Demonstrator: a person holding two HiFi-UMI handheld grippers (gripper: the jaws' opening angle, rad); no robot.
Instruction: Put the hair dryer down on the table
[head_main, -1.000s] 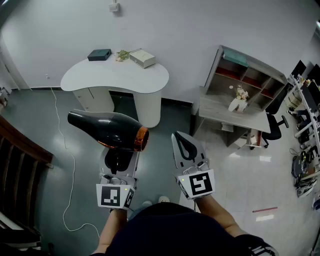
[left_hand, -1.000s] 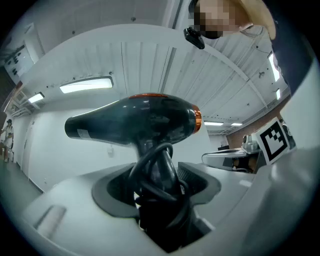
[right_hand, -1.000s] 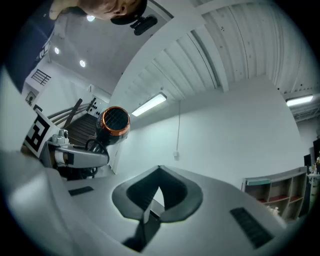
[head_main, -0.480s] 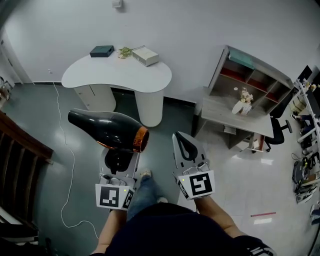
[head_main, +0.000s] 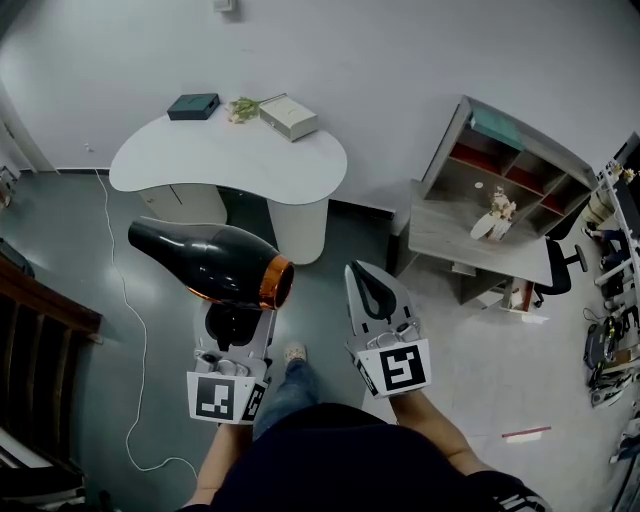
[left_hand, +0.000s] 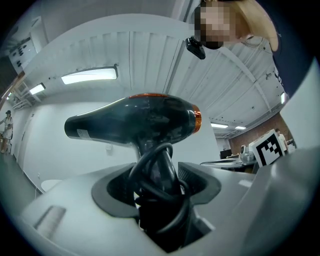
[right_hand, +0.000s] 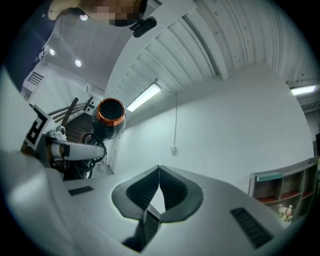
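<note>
A black hair dryer with an orange ring at its rear is held upright above the floor, nozzle pointing left. My left gripper is shut on its handle and coiled black cord; the dryer body fills the left gripper view. The dryer's orange end also shows in the right gripper view. My right gripper is shut and empty, beside the dryer on its right. The white curved table stands ahead, against the wall.
On the table's far edge lie a dark green box, a dried flower sprig and a beige box. A grey shelf desk stands to the right. A white cable runs over the floor at left. My shoe shows below.
The person has stepped forward; the table has come slightly nearer and shifted left in the view. The dryer stays held in the left gripper, the right gripper unchanged.
</note>
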